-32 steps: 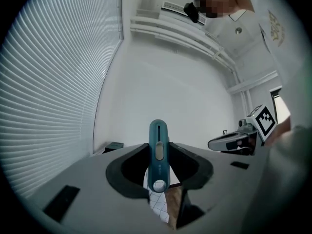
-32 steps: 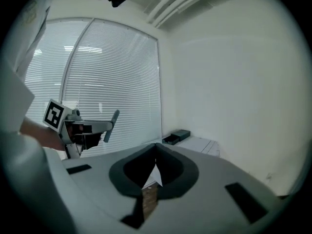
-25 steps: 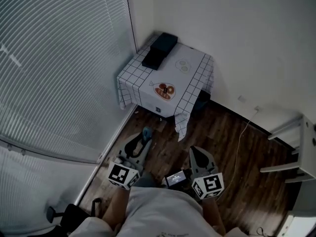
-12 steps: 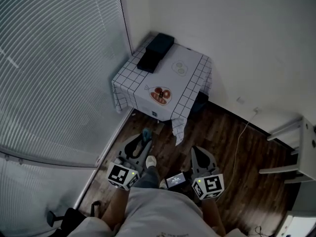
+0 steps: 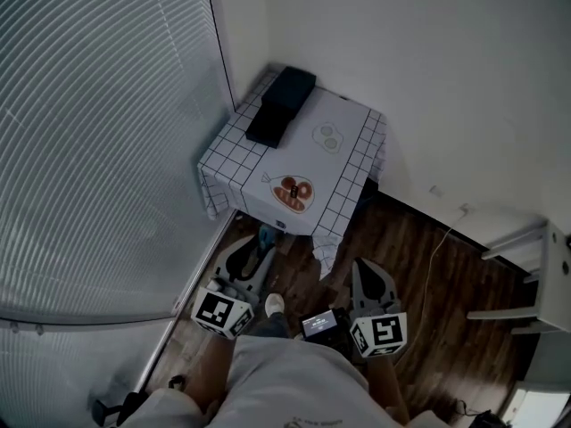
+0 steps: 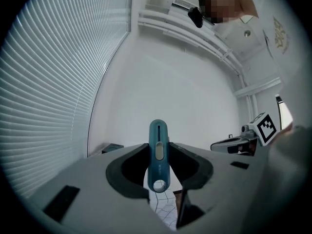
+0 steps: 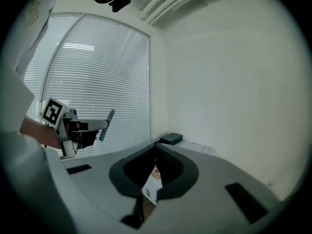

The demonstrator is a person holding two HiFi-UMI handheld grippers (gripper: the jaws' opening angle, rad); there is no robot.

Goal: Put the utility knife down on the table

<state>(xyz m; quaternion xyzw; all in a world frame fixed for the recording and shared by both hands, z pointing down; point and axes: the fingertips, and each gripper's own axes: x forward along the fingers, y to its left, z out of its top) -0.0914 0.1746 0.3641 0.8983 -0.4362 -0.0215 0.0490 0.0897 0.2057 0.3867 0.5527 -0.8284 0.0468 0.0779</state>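
My left tool (image 5: 260,242) is clamped on the utility knife (image 6: 158,152). In the left gripper view the teal handle stands upright in the middle of the frame, pinched between the two jaws, with its slider facing the camera and the round hole at its lower end. In the head view the knife shows as a small teal tip at the front of that tool, low in the frame and left of centre, above the dark wooden floor (image 5: 446,328) and just short of the counter's near edge.

My right tool (image 7: 156,150) carries nothing; its jaws are drawn together at the tips.

The counter (image 5: 348,132) sits in the room corner, in the upper middle of the head view, under a white cloth with a black grid border. A black box (image 5: 281,105) lies at its far left side, and an orange print (image 5: 294,192) marks the cloth near the front edge. White blinds (image 5: 98,132) fill the left of the frame.
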